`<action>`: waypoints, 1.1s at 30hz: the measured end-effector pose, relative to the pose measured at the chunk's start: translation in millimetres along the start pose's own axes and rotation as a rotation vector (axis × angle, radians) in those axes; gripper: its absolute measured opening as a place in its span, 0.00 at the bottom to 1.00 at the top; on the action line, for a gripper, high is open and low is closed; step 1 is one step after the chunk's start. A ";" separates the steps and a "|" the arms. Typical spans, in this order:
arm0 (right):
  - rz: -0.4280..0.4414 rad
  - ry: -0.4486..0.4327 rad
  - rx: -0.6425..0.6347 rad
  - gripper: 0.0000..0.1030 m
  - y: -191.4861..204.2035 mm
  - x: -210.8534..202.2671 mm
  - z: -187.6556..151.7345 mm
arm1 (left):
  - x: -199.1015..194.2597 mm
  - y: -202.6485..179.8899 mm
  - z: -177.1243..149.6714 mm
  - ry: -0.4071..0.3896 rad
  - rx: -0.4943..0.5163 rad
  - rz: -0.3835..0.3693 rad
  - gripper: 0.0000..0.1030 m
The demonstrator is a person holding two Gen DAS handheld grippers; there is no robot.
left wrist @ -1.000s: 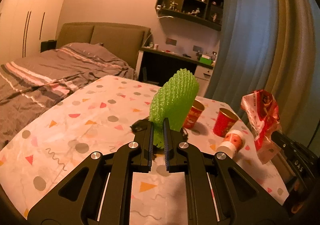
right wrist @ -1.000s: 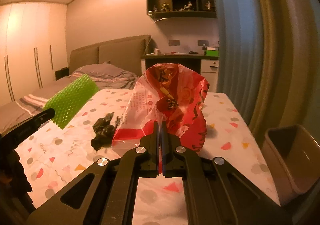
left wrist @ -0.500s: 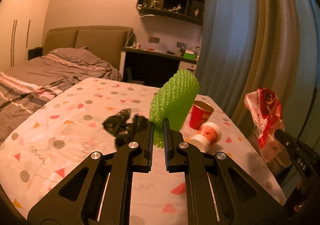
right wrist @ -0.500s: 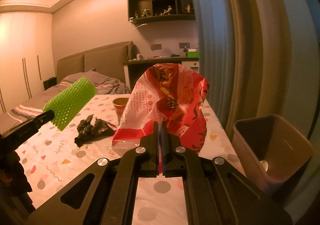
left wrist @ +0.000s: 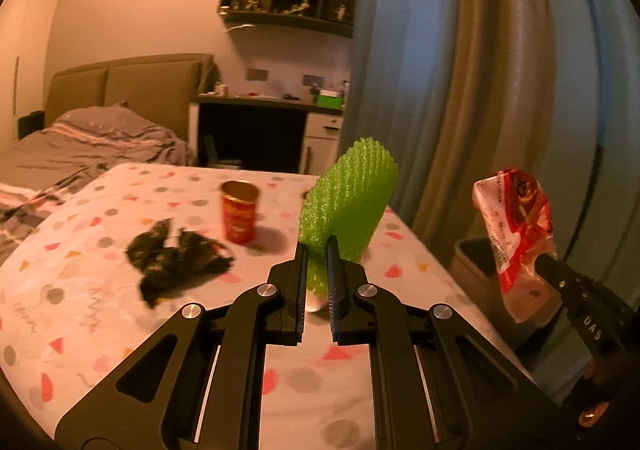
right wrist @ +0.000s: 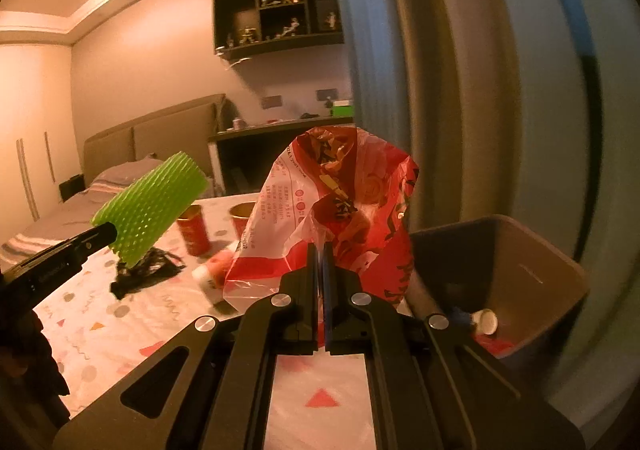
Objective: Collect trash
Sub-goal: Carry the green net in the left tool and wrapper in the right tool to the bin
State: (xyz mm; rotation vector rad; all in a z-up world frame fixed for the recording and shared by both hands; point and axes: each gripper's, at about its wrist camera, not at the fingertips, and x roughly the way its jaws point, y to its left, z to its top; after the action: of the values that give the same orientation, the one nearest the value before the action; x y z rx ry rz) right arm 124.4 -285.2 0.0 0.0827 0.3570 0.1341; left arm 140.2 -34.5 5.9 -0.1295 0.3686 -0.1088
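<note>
Bedroom table (left wrist: 100, 310): left jaws grip green foam net (left wrist: 348, 201), right a red wrapper (right wrist: 352, 209).

I see a table (left wrist: 100, 314) under a cloth of dots and triangles. On it, a crumpled black wrapper (left wrist: 176, 258) lies at ten o'clock; a red paper cup (left wrist: 239, 211) stands near its one o'clock. Right view adds a second cup (right wrist: 242, 218) and a toppled bottle (right wrist: 214, 272).

We look forward along each gripper's fingers, angled slightly down, close over the patterned tablecloth table (left wrist: 132, 334); both views share the far dark wall shelf (right wrist: 280, 19).
</note>
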 end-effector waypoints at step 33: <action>-0.267 -0.032 0.121 0.02 -132.6 5.4 4.7 | 98.6 -198.1 -15.6 0.057 0.141 -0.274 0.08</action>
State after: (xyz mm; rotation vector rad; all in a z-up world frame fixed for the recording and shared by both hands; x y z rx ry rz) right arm 146.5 -415.6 -11.3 0.1554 0.3412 -0.1529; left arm 209.7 -244.2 -14.3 -0.0369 0.3977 -0.4088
